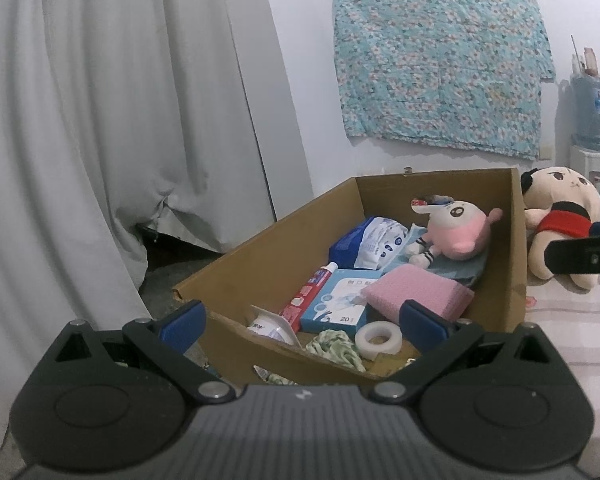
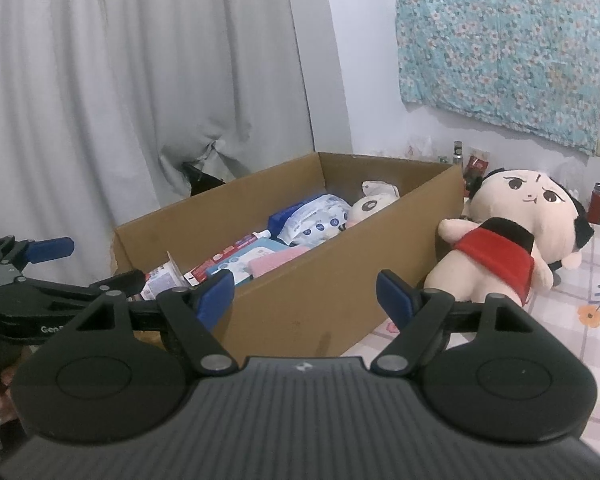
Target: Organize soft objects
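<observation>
A cardboard box [image 1: 276, 248] stands on the bed and also shows in the right wrist view [image 2: 340, 292]. Inside lie a pink plush [image 1: 460, 232], a pink sponge [image 1: 416, 292], a wipes pack [image 1: 376, 244], a toothpaste tube [image 1: 308, 296], a white tape roll [image 1: 380, 338] and a green scrunchie [image 1: 336, 350]. A big cream doll in a red top [image 2: 508, 240] lies on the bed right of the box, also in the left wrist view [image 1: 560, 220]. My left gripper [image 1: 302, 320] is open and empty over the box's near end. My right gripper [image 2: 306, 292] is open and empty before the box's side.
A grey curtain [image 1: 100, 140] hangs at the left. A floral cloth [image 1: 440, 60] hangs on the wall. A water dispenser [image 1: 592, 120] stands at the far right. Bottles [image 2: 598, 200] stand by the wall behind the doll. The bedsheet [image 2: 580, 320] is patterned.
</observation>
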`<state>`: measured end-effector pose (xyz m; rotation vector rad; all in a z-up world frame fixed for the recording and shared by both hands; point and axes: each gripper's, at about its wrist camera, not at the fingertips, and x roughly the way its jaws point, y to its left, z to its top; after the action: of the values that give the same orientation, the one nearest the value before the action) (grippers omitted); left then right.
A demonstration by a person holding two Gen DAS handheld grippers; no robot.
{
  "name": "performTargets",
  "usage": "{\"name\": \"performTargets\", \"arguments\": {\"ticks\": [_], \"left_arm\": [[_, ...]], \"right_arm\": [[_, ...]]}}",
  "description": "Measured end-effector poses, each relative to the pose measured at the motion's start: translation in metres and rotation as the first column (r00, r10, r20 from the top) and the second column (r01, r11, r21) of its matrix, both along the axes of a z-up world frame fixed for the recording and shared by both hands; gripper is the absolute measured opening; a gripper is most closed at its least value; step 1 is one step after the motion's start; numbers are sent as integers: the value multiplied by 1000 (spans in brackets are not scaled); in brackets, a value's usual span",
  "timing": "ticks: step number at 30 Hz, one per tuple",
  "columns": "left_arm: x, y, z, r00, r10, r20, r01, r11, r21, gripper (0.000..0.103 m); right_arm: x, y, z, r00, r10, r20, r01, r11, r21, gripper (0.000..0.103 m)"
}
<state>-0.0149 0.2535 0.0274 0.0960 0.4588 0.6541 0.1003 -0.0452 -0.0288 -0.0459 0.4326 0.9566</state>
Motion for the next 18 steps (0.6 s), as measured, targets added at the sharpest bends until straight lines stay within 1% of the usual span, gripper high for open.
{"name": "performTargets", "arguments": {"ticks": [18], "left_arm": [[7,-10,1,999,-34,-19,34,999,14,103]], "right_arm": [[1,-5,5,1000,-5,-4,5,1000,11,80]]}}
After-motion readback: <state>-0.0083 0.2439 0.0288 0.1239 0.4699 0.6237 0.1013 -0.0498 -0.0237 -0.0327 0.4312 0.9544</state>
